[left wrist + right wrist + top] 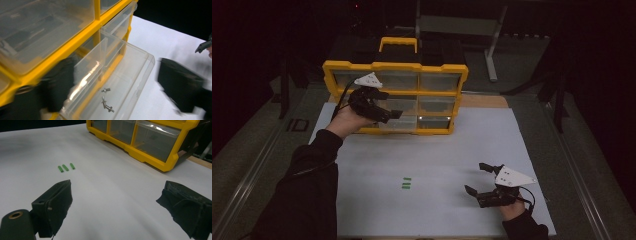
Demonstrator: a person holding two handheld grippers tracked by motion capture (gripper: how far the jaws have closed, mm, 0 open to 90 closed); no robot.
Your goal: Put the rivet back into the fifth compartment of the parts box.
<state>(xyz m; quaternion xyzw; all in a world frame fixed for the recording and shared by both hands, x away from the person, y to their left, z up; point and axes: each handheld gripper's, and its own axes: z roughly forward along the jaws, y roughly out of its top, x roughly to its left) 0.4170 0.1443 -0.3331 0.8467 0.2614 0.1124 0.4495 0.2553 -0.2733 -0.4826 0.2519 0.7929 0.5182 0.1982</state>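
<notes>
The left gripper (pixel 384 111) is up at the yellow plastic organiser case with clear drawers (pixel 395 95), its jaws spread apart on either side of a clear plastic drawer (pixel 117 82) in the bottom row that stands pulled partway out. In the left gripper view one jaw sits blurred against the drawer's inner side wall and the other hangs clear of its outer front corner, so the drawer lies between the jaws but nothing is clamped. On the drawer floor, between the jaws and slightly ahead, lie a few small metal screws (pixel 106 101).

The right gripper (pixel 478 179) rests low over the white table sheet (pixel 432 165), jaws wide apart and empty. Ahead of its jaws and toward the left one lie three short green plastic pieces (pixel 66 167), side by side and well apart from the case.

The work appears to be managing this drawer so parts can go in or come out. To do it well, I would square the left jaws to the drawer front before closing, grip the front lip rather than a thin side wall, and move the drawer straight along its slot; any twist could jam it or tip the screws. The right gripper should approach the green pieces from directly above, jaws straddling one piece across its short width.
</notes>
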